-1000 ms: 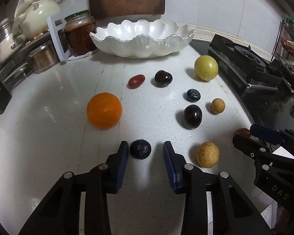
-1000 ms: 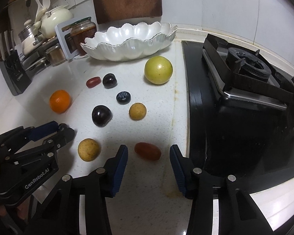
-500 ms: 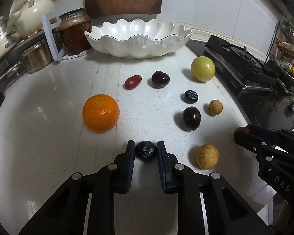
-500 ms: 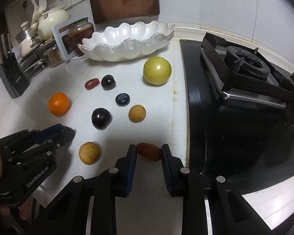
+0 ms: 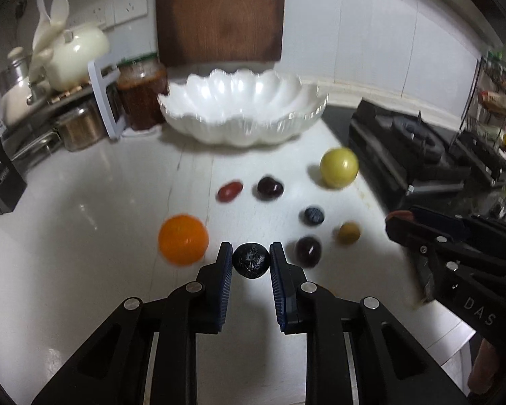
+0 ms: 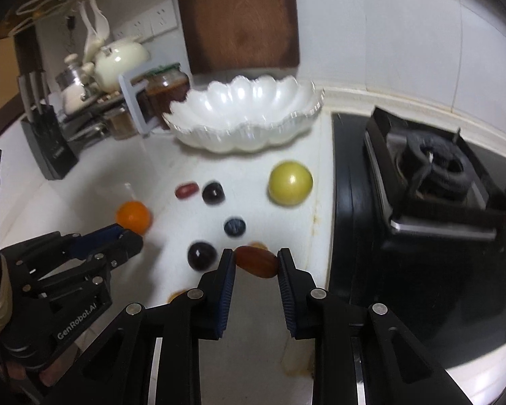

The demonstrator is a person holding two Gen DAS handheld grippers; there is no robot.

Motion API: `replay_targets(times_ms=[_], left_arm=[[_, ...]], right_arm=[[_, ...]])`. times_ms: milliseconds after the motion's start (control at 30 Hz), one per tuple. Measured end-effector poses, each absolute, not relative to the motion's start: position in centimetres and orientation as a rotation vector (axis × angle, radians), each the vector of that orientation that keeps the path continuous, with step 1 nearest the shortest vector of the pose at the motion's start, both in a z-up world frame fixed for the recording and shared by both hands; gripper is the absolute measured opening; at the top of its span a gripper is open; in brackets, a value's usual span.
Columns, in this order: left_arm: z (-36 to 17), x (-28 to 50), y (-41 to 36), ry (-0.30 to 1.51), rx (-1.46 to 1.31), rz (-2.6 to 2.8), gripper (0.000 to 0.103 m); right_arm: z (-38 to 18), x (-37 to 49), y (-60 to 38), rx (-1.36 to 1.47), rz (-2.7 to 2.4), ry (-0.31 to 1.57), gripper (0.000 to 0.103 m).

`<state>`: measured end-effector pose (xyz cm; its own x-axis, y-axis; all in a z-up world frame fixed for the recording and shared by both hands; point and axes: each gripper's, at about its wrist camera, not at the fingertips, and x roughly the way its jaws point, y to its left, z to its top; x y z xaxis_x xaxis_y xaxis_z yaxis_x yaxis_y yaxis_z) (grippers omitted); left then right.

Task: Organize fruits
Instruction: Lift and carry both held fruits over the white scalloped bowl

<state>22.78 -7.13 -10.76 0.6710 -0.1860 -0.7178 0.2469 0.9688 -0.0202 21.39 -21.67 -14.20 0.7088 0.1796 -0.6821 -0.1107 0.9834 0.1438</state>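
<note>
Left gripper: jaws narrow, blue ribbed pads clamped on either side of the small dark wrinkled round fruit, which sits between the tips, lifted off the white speckled worktop.

Right gripper: jaws narrow, gripping the oblong reddish-brown fruit at its two ends, fruit crosswise between the tips, near the worktop's stove-side edge.

On the worktop beyond the left jaws: orange citrus just left, dark glossy plum just right, small tan round fruit, blueberry, yellow-green round fruit.

White scalloped ceramic bowl at the worktop's back edge.
</note>
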Motion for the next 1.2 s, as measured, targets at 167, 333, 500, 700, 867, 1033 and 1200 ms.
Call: replay_targets(times_ms=[167, 333, 500, 700, 867, 1033, 1200], left_arm=[[-8.6, 22.7, -7.9, 0.735, 0.087, -0.222, 0.023], [-6.1, 23.1, -8.5, 0.661, 0.085, -0.211, 0.023], [-3.8, 23.6, -8.7, 0.590, 0.087, -0.209, 0.023], [-1.9, 24.8, -8.5, 0.554, 0.054, -0.237, 0.023], [-0.8, 26.3, -8.3, 0.525, 0.057, -0.234, 0.023], [-0.1, 28.5, -7.9, 0.513, 0.077, -0.214, 0.023], [-0.5, 31.5, -8.0, 0.554, 0.112, -0.196, 0.023]], right_arm=[[-12.0, 21.7, -22.4, 0.094, 0.170, 0.691, 0.027], [-10.1, 22.3, -23.3, 0.128, 0.165, 0.630, 0.027], [-8.6, 22.9, -23.8, 0.145, 0.150, 0.578, 0.027], [-7.1, 23.6, -23.8, 0.157, 0.137, 0.529, 0.027], [-5.8, 24.7, -23.2, 0.144, 0.123, 0.485, 0.027], [-4.7, 26.5, -22.6, 0.122, 0.107, 0.461, 0.027], [-4.3, 29.9, -22.2, 0.122, 0.095, 0.482, 0.027]])
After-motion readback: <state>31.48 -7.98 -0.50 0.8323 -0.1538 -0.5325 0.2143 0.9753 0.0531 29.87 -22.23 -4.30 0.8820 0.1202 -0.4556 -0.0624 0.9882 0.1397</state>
